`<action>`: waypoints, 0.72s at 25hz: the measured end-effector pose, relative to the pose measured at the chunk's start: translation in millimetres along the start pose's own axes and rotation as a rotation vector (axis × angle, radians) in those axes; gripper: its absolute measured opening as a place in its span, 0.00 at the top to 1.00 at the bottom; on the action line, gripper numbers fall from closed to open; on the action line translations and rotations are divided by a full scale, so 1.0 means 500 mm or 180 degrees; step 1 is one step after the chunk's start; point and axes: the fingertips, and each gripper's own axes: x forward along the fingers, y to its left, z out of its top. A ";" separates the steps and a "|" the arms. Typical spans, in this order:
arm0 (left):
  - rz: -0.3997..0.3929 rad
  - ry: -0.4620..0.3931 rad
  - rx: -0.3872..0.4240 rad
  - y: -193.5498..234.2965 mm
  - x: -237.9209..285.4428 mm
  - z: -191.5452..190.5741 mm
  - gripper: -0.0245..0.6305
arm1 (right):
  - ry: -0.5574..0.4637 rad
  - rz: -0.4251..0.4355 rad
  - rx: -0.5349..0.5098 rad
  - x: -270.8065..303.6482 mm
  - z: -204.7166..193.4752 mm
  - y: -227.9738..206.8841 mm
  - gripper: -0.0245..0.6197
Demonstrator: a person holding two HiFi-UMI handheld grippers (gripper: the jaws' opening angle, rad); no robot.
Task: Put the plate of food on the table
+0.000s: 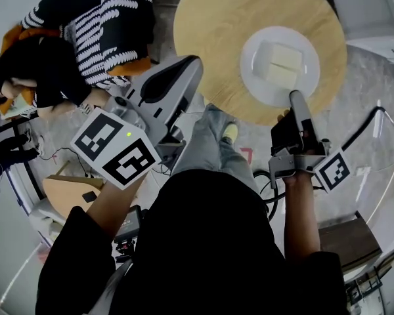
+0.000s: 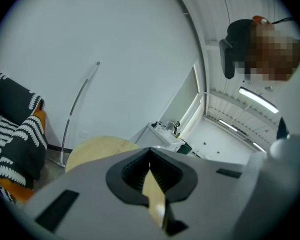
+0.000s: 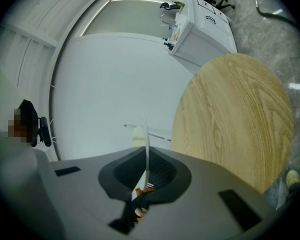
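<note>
Plate [image 1: 265, 92] with pale food slabs [image 1: 280, 63] is over the round wooden table [image 1: 217, 25], toward its 4 o'clock side. Right gripper [image 1: 295, 98] pinches the rim at the plate's 6 o'clock. Left gripper [image 1: 194, 63], jaws together and empty, is raised off the table's 8 o'clock edge. Striped cushions [image 1: 115, 25] lie at 10 o'clock, and a white wall [image 3: 115, 84] and cabinet [image 3: 202, 31] stand beyond.
</note>
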 end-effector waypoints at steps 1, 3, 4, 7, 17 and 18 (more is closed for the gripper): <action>0.0002 0.0017 -0.0006 0.003 0.002 -0.002 0.95 | -0.0010 -0.0011 0.0000 0.000 0.001 -0.003 0.94; 0.0002 0.0050 -0.0016 0.006 0.003 -0.007 0.95 | -0.0016 -0.0048 0.0001 -0.001 -0.001 -0.008 0.94; 0.0002 0.0067 -0.0021 0.007 0.003 -0.010 0.95 | -0.0012 -0.0069 0.0001 -0.003 -0.002 -0.010 0.94; -0.0007 0.0100 -0.0023 0.012 0.007 -0.014 0.95 | -0.0014 -0.0100 -0.0024 -0.003 -0.001 -0.012 0.94; -0.0015 0.0129 -0.0042 0.026 0.021 -0.022 0.95 | -0.0084 -0.0211 0.0010 -0.011 0.007 -0.034 0.94; -0.0011 0.0135 -0.0045 0.026 0.021 -0.024 0.95 | -0.0079 -0.0224 0.0013 -0.013 0.007 -0.036 0.94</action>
